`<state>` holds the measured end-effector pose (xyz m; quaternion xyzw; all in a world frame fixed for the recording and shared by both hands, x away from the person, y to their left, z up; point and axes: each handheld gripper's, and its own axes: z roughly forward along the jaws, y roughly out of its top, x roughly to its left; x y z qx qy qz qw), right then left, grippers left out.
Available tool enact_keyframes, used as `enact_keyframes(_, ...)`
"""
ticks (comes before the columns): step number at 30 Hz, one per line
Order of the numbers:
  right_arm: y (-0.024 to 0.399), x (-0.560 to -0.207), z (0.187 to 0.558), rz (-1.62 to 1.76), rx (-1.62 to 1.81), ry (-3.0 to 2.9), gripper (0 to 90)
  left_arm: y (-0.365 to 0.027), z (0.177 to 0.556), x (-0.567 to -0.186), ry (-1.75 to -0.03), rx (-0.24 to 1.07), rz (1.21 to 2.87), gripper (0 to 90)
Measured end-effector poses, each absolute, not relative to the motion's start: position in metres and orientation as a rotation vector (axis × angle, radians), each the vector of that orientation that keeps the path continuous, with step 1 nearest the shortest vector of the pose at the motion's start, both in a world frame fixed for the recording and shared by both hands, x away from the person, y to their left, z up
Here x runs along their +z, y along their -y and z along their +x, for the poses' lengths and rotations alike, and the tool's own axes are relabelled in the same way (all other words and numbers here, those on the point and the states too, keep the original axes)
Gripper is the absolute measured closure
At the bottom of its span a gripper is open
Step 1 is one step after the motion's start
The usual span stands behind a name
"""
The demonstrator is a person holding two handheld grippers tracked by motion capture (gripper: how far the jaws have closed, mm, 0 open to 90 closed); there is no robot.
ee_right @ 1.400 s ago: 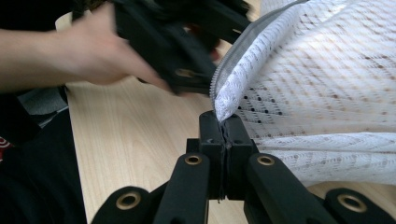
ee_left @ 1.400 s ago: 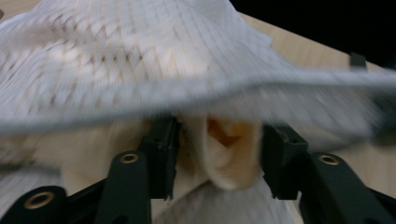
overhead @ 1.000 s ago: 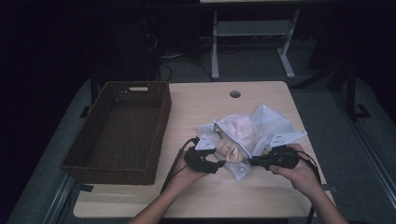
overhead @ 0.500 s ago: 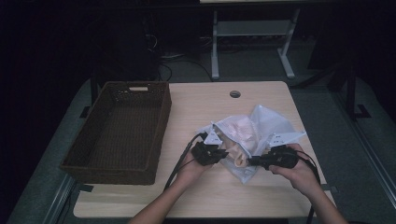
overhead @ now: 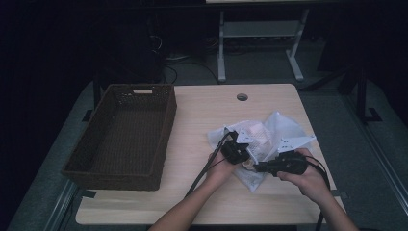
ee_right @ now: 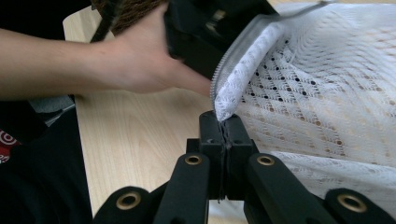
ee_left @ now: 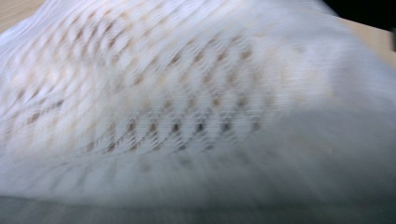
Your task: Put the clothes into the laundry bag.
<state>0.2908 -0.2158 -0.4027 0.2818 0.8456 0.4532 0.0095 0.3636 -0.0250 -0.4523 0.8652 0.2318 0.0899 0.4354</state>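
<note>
Since the earlier high view, the left gripper (overhead: 236, 151) has shifted rightward across the table (overhead: 207, 110), from the near-left edge of the white mesh bag (overhead: 269, 144) to a position over the bag's left portion. Its jaws have just been closing. The left gripper view, blurred, has the mesh weave pressed close against the camera; the jaws themselves cannot be made out there, so what they have caught cannot be confirmed from the frames, though they read as closed and sit in among the fabric.

Right gripper (ee_right: 225, 135): unchanged in position against the earlier frames, at the near-right side of the bag, held in the person's right hand (overhead: 308, 180). In the right gripper view its two black jaws are fully together, pinching the corner of the bag at the zipper-edged hem (ee_right: 233, 70); the fabric rises from the jaw tips and spreads away to the right.

Bag: crumpled on the right half of the table, near the front edge, between the two grippers; something pale and pinkish shows through the mesh. Its outline is more bunched than in the earlier frames.

Wicker basket (overhead: 91, 144): on the left side of the table, well apart from the bag, not moved. Left hand (ee_right: 135, 65) appears beside the bag in the right gripper view.
</note>
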Motion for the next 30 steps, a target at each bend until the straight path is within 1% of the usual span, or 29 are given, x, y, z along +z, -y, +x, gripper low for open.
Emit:
enact_keyframes(3, 0.219, -0.403, 0.291, 0.899, 1.418, -2.634, 88.8, 0.022, 0.367, -0.452, -0.597, 0.201, 2.14, 86.2)
enact_keyframes(7, 0.221, -0.402, 0.292, 0.91, 1.421, -2.621, 88.8, 0.01, 0.363, -0.444, -0.603, 0.196, 2.132, 76.6)
enact_keyframes(8, 0.222, -0.402, 0.293, 0.915, 1.42, -2.615, 88.8, 0.001, 0.36, -0.44, -0.606, 0.185, 2.132, 74.3)
enact_keyframes(9, 0.222, -0.402, 0.293, 0.915, 1.42, -2.615, 88.8, 0.001, 0.36, -0.44, -0.606, 0.185, 2.132, 72.6)
enact_keyframes(11, 0.221, -0.402, 0.294, 0.917, 1.418, -2.614, 88.8, -0.016, 0.353, -0.434, -0.609, 0.17, 2.133, 69.8)
enact_keyframes(12, 0.221, -0.402, 0.294, 0.917, 1.418, -2.614, 88.8, -0.016, 0.353, -0.434, -0.609, 0.17, 2.133, 68.2)
enact_keyframes(13, 0.22, -0.402, 0.294, 0.915, 1.416, -2.614, 88.8, -0.028, 0.347, -0.43, -0.607, 0.163, 2.128, 67.1)
enact_keyframes(17, 0.219, -0.402, 0.294, 0.919, 1.415, -2.613, 88.8, -0.047, 0.331, -0.422, -0.577, 0.107, 2.124, 61.1)
enact_keyframes(20, 0.219, -0.402, 0.294, 0.92, 1.413, -2.614, 88.8, -0.052, 0.321, -0.421, -0.55, 0.08, 2.135, 54.4)
enact_keyframes(23, 0.219, -0.403, 0.295, 0.915, 1.411, -2.615, 88.8, -0.047, 0.307, -0.427, -0.5, 0.006, 2.164, 49.6)
enact_keyframes(24, 0.219, -0.403, 0.295, 0.915, 1.411, -2.615, 88.8, -0.047, 0.307, -0.427, -0.5, 0.006, 2.164, 48.6)
enact_keyframes(26, 0.218, -0.404, 0.295, 0.917, 1.408, -2.617, 88.8, -0.034, 0.303, -0.434, -0.476, 0.021, 2.199, 48.1)
enact_keyframes(30, 0.217, -0.404, 0.294, 0.917, 1.406, -2.619, 88.8, -0.025, 0.303, -0.439, -0.474, 0.043, 2.202, 53.7)
